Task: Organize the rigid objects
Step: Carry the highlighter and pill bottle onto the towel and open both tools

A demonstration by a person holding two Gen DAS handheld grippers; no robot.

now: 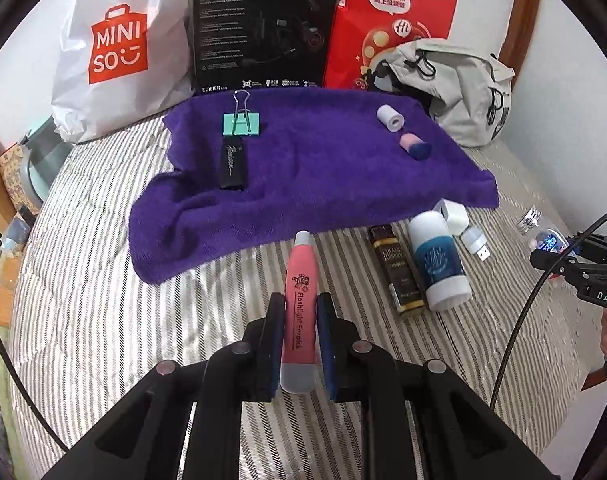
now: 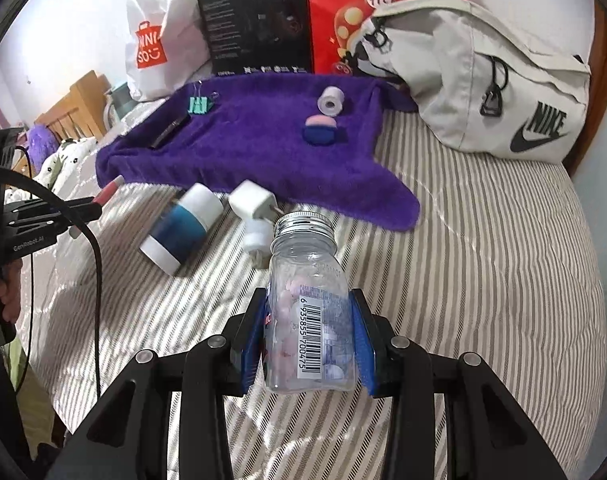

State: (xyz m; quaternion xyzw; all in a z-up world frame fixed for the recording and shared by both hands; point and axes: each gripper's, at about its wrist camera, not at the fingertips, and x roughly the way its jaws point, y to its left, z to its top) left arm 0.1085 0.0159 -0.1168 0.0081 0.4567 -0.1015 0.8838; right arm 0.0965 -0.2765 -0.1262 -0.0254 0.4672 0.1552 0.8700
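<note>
My left gripper (image 1: 300, 300) is shut on a pink tube (image 1: 299, 300) that points toward the purple towel (image 1: 303, 184). My right gripper (image 2: 307, 304) is shut on a clear glass jar (image 2: 307, 312) with a silver lid and pink tablets inside. On the towel lie a teal binder clip (image 1: 241, 122), a black flat case (image 1: 232, 162), a white tape roll (image 1: 389, 118) and a pink-and-blue puff (image 1: 413, 146). Off the towel on the striped bedding are a blue-and-white bottle (image 1: 439, 260), a dark gold-labelled box (image 1: 397, 270), a white charger (image 1: 453, 216) and a small USB light (image 1: 475, 242).
Behind the towel stand a white shopping bag (image 1: 115, 48), a black headset box (image 1: 263, 28) and a red bag (image 1: 387, 20). A grey backpack (image 2: 487, 76) lies at the back right. A wooden bed frame (image 2: 75, 108) shows at far left.
</note>
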